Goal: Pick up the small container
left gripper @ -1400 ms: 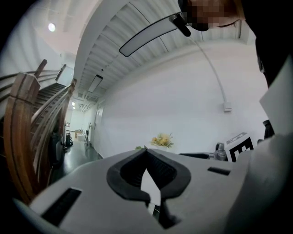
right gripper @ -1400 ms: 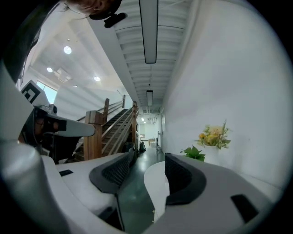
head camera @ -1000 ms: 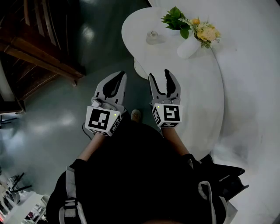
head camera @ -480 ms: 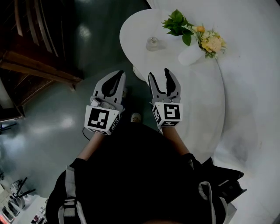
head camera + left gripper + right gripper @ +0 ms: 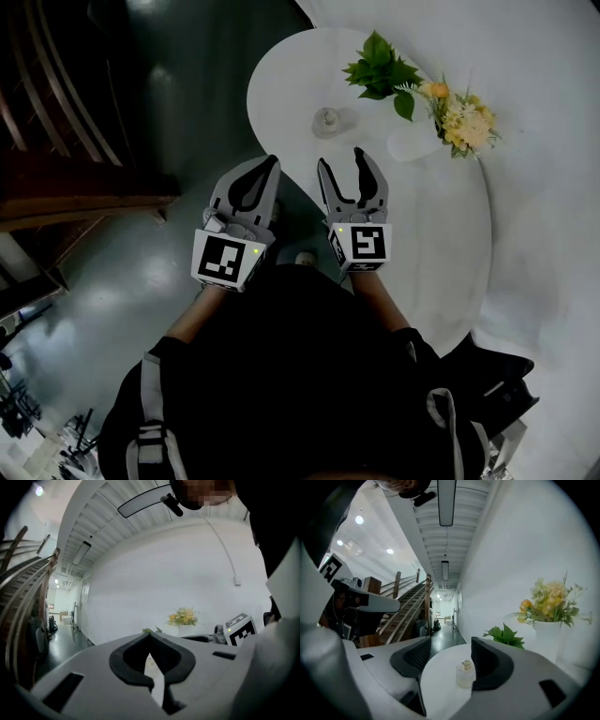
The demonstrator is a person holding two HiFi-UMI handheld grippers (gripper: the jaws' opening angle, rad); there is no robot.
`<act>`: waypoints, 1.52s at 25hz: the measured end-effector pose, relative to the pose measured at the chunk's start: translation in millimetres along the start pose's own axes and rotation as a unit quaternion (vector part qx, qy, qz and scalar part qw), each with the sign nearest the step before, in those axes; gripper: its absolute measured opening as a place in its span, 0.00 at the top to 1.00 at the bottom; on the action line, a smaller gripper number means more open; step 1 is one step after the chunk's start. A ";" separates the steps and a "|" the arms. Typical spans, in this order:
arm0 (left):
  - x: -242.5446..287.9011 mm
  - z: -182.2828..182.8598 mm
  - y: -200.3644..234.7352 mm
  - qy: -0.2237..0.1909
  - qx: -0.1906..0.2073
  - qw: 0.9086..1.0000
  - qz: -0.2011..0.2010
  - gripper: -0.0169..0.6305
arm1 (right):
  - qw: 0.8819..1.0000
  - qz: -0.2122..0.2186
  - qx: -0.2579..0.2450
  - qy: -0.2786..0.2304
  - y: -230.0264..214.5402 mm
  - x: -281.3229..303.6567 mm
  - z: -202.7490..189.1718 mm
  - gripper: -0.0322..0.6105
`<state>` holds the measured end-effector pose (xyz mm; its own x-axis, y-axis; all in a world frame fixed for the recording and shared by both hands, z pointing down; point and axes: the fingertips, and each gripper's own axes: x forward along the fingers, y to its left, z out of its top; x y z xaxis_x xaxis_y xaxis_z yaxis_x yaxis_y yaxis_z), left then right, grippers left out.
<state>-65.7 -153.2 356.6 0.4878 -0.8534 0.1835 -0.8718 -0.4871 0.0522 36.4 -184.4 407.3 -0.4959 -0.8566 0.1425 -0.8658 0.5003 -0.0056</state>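
The small container [image 5: 464, 674] is a squat, translucent little bottle with a pale gold cap. It stands upright on the smooth, white, round-edged surface [image 5: 427, 225], ahead of my right gripper [image 5: 341, 161] and untouched. That gripper's dark ribbed pads [image 5: 411, 657] are spread and opening, one on either side of the bottle in its view. My left gripper [image 5: 269, 165] is pressed together. Nearby stands a matte white vase [image 5: 410, 142] holding yellow flowers [image 5: 466, 122].

Vase [image 5: 412, 142], plant [image 5: 380, 73] close on container's [image 5: 326, 120] rt.
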 end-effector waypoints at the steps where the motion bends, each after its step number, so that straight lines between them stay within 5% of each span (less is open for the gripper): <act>1: 6.6 0.1 5.0 0.002 0.002 1.000 -0.008 0.96 | 1.000 -0.004 0.001 -0.001 -1.4 7.3 -0.2 0.53; 18: 81.1 -21.4 38.8 0.038 0.001 0.990 -0.136 0.96 | 0.996 -0.077 -0.003 0.035 -8.0 58.5 -33.9 0.49; 26: 91.7 -43.3 37.4 0.059 -0.006 0.988 -0.146 0.96 | 0.993 -0.077 0.007 0.091 -9.5 69.3 -60.5 0.48; 38: 114.6 -75.4 26.3 0.078 -0.003 0.988 -0.133 0.96 | 0.995 -0.056 0.005 0.087 -32.6 92.0 -107.9 0.47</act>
<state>-36.0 -249.9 453.0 0.6872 -0.6563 0.3115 -0.7143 -0.6886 0.1250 26.2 -265.9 527.4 -0.3774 -0.8717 0.3127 -0.9161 0.4007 0.0113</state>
